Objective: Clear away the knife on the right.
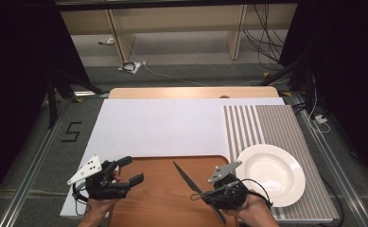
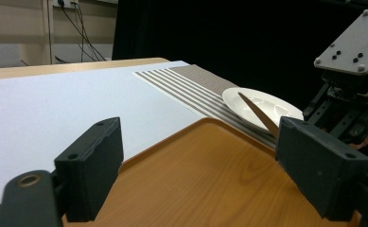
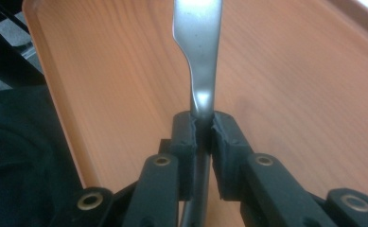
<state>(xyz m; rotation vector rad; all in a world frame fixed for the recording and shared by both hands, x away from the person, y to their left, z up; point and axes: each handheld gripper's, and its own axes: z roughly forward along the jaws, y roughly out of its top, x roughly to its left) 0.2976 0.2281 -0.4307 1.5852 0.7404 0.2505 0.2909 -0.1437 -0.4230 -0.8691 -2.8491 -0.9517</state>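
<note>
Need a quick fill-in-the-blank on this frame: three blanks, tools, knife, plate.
1. The right tool is shut on a table ____.
2. The left tool stands ____, with nothing between its jaws.
3. The white plate rests on the ____ placemat, to the right of the wooden tray.

Missing words: knife; open; striped

tray: orange-brown wooden tray (image 1: 162, 189), visible wood grain
plate: plain white round plate (image 1: 271, 172)
mat: grey placemat (image 1: 285, 127) with white stripes
knife: silver metal knife (image 3: 198, 61)
sheet: plain white table sheet (image 1: 162, 125)
grippers: black, grey top plates
</note>
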